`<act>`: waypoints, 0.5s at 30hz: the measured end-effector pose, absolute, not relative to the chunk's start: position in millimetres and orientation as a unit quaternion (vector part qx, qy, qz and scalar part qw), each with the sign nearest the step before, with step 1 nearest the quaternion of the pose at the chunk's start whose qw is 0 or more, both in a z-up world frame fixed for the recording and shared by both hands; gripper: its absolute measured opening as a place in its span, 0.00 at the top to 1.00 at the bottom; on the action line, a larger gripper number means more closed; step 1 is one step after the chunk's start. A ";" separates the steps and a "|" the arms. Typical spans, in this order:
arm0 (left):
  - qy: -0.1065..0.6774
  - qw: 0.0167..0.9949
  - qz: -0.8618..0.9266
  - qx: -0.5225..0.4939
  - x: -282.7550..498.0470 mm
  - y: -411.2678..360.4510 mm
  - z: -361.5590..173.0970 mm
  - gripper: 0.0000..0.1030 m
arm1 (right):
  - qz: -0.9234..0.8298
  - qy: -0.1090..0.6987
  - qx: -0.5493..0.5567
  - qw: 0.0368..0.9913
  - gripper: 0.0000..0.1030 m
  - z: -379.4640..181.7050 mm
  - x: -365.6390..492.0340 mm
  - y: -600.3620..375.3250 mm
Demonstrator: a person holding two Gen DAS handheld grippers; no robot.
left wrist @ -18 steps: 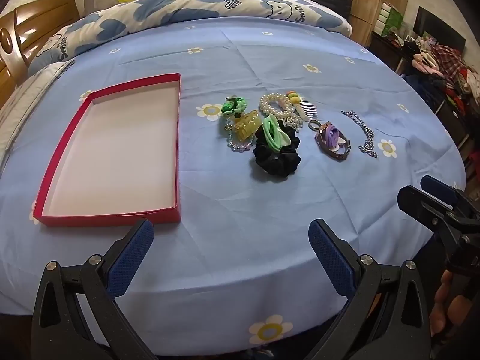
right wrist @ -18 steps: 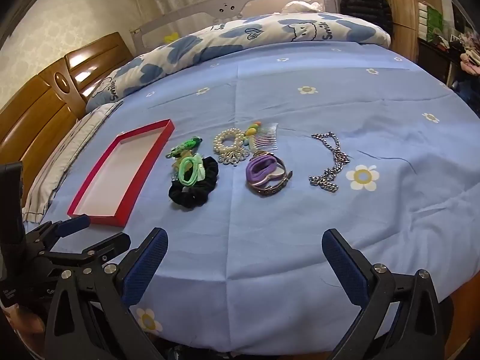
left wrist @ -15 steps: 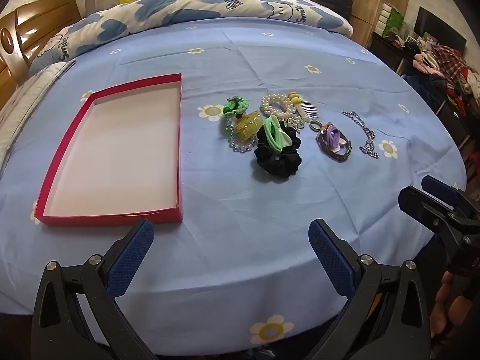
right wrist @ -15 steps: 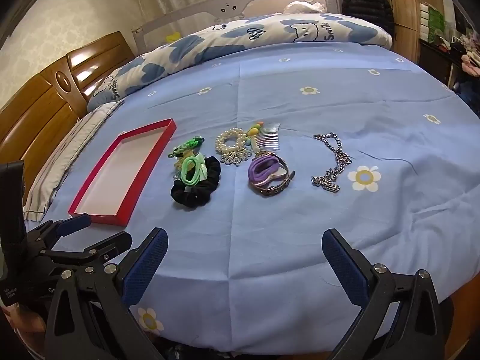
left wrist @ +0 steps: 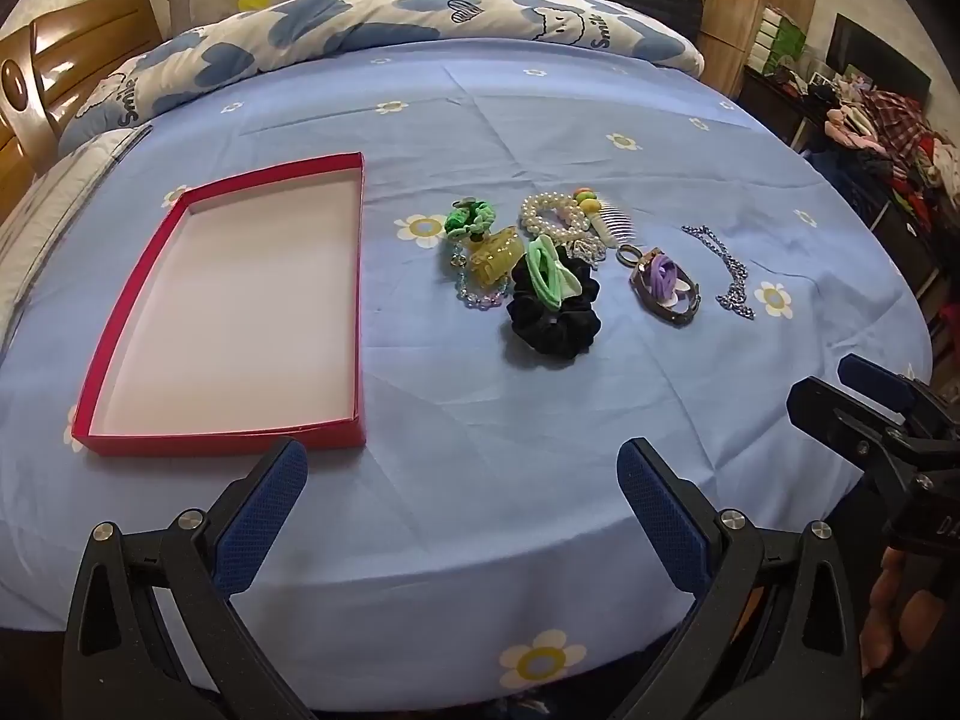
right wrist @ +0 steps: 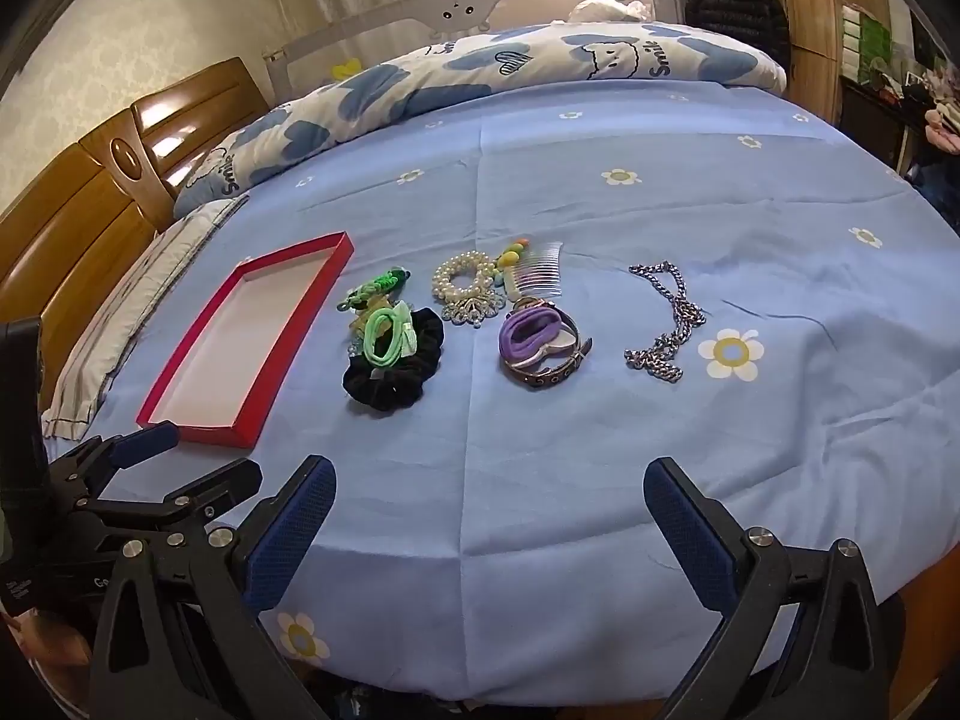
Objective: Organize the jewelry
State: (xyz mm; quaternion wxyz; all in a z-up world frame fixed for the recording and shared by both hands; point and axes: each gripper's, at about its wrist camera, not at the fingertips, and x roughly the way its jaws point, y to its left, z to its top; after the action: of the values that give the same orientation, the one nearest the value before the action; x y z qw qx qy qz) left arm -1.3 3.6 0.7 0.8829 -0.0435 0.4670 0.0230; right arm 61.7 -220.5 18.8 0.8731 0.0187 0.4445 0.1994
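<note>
An empty red tray point(left wrist: 357, 276) point(right wrist: 300, 324) lies on the blue bedsheet at the left. To its right lies a cluster: a black scrunchie point(left wrist: 555, 315) point(right wrist: 396, 375) with a green hair tie point(right wrist: 390, 333) on it, a pearl bracelet point(left wrist: 549, 213) point(right wrist: 462, 282), a yellow claw clip point(left wrist: 495, 255), a comb point(right wrist: 540, 279), a purple hair tie on a strap point(left wrist: 663, 282) point(right wrist: 537, 339) and a silver chain point(left wrist: 729, 273) point(right wrist: 666, 324). My left gripper point(left wrist: 462, 480) and right gripper point(right wrist: 489, 498) are both open and empty, near the bed's front edge, well short of the items.
A blue-and-white duvet point(left wrist: 372, 24) lies along the far side of the bed. A wooden headboard point(right wrist: 78, 210) stands at the left. A cluttered shelf with clothes point(left wrist: 870, 126) stands at the right. The right gripper shows in the left wrist view point(left wrist: 870, 414).
Both views have shifted very slightly; the items sit a touch lower and nearer in frame. The grippers stay open and nothing on the bed has moved.
</note>
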 end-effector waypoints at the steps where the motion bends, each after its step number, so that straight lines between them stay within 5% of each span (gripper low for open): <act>1: 0.467 0.883 0.023 -0.044 -1.2 4.0 0.7 0.00 | 0.200 0.444 0.019 0.873 0.00 18.9 61.8 -221.1; 15: 0.466 0.883 0.025 -0.043 -2.1 2.2 1.0 0.00 | 0.201 0.444 0.019 0.873 0.00 20.9 62.0 -221.7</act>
State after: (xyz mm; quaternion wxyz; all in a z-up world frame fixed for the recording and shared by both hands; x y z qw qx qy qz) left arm -2.1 2.2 1.0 0.8833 -0.0431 0.4663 0.0245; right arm 62.0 -221.7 20.9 0.8729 0.0194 0.4439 0.2013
